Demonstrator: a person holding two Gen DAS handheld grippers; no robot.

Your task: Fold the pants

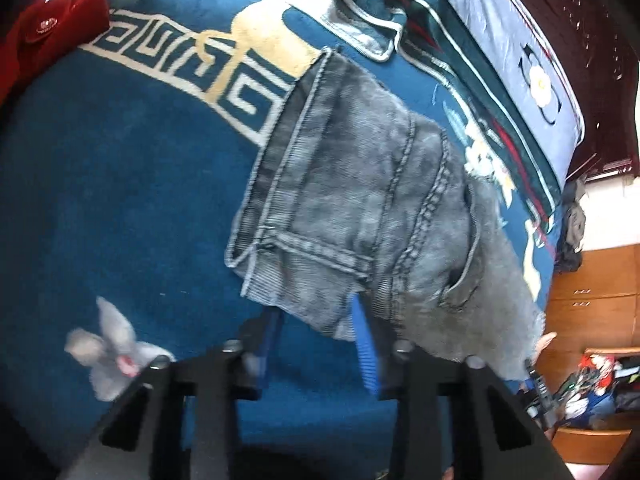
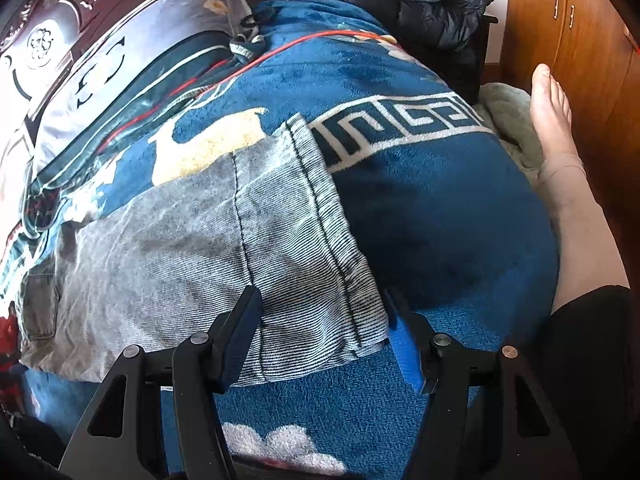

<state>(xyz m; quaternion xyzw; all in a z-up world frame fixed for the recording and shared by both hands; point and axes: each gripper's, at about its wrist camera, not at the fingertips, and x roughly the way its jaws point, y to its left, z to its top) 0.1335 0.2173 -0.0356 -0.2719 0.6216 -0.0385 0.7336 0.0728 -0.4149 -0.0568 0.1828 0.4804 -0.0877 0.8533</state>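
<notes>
Between both tongs (agape) — pants [image 2: 224, 248].

Ribbed denim pants [image 1: 352, 200], plush blanket [image 1: 120, 208]

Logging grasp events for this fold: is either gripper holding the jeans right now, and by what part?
Nothing is held. The left gripper and right gripper are both open at the near edge of the jeans.

One pair of grey pants [image 1: 360, 208] lies on one blue blanket [image 1: 120, 200]. Two grippers, left gripper [image 1: 320, 332] and right gripper [image 2: 324, 332], sit at the pants' near edge.
</notes>
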